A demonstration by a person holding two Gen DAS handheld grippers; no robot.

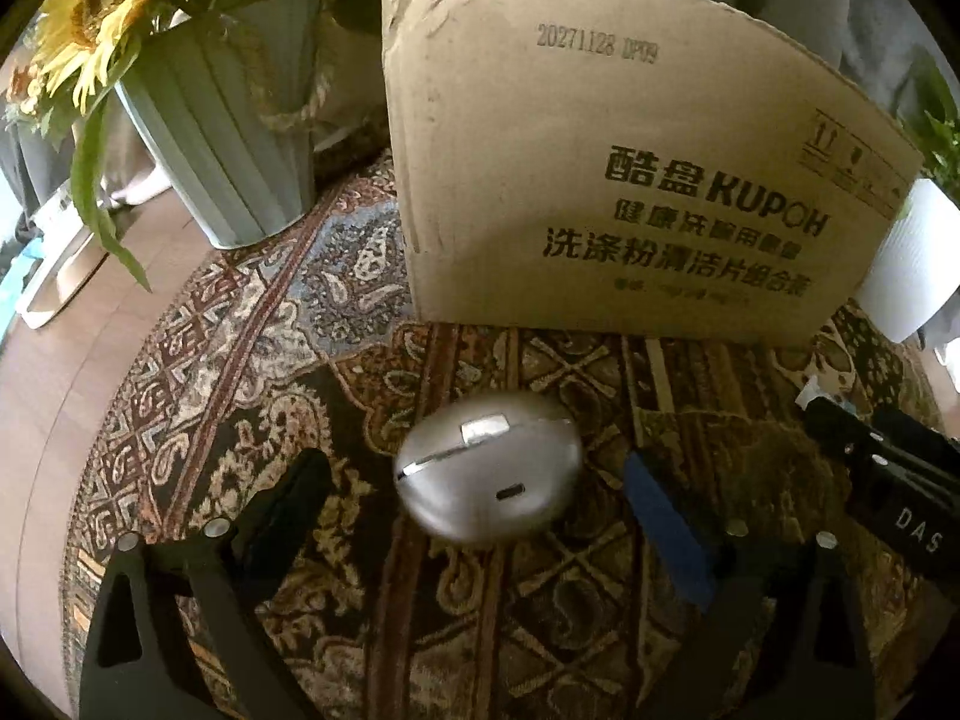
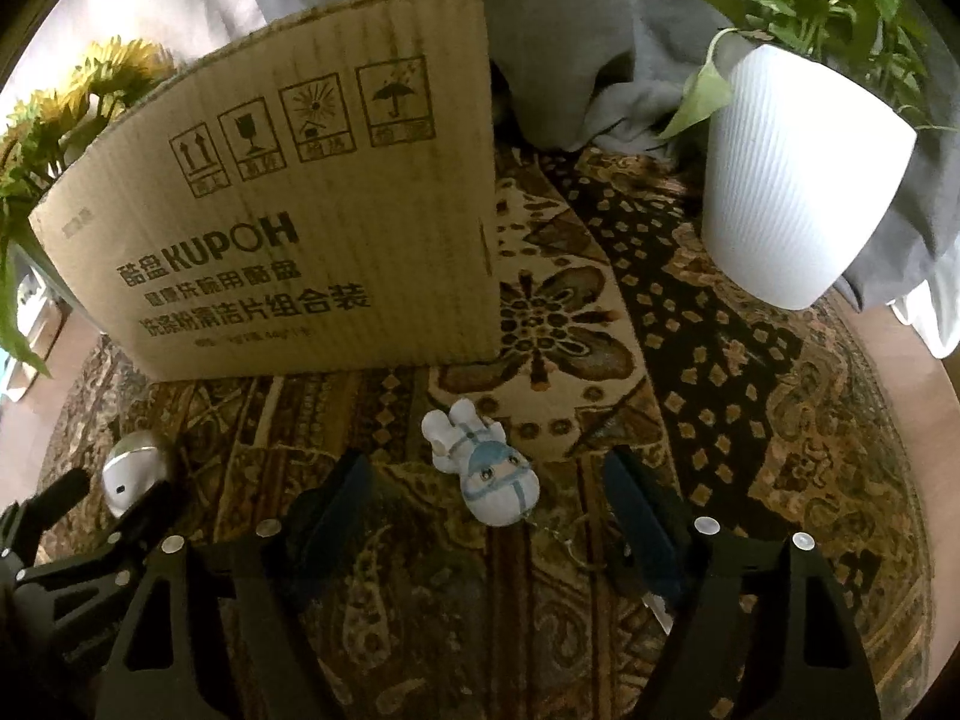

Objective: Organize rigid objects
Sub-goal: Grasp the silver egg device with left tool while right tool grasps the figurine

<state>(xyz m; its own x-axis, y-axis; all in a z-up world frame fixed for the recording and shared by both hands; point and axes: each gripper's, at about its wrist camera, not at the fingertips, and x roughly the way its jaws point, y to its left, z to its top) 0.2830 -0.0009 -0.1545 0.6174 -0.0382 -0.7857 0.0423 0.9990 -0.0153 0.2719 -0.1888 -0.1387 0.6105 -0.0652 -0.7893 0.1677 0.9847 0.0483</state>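
Note:
A silver egg-shaped earbud case (image 1: 487,467) lies on the patterned rug, between the spread fingers of my open left gripper (image 1: 480,474); the fingers do not touch it. The case also shows at the left of the right wrist view (image 2: 135,469). A small white and blue figurine keychain (image 2: 480,468) lies on the rug between the spread fingers of my open right gripper (image 2: 489,483), untouched. A brown cardboard box (image 1: 606,168) printed KUPOH stands upright behind both objects and also shows in the right wrist view (image 2: 288,222).
A grey-green pot of sunflowers (image 1: 234,132) stands left of the box. A white ribbed pot (image 2: 798,192) with a green plant stands to its right. The round patterned rug (image 1: 252,372) lies on a wooden floor (image 1: 54,396). Grey cloth (image 2: 576,48) lies behind.

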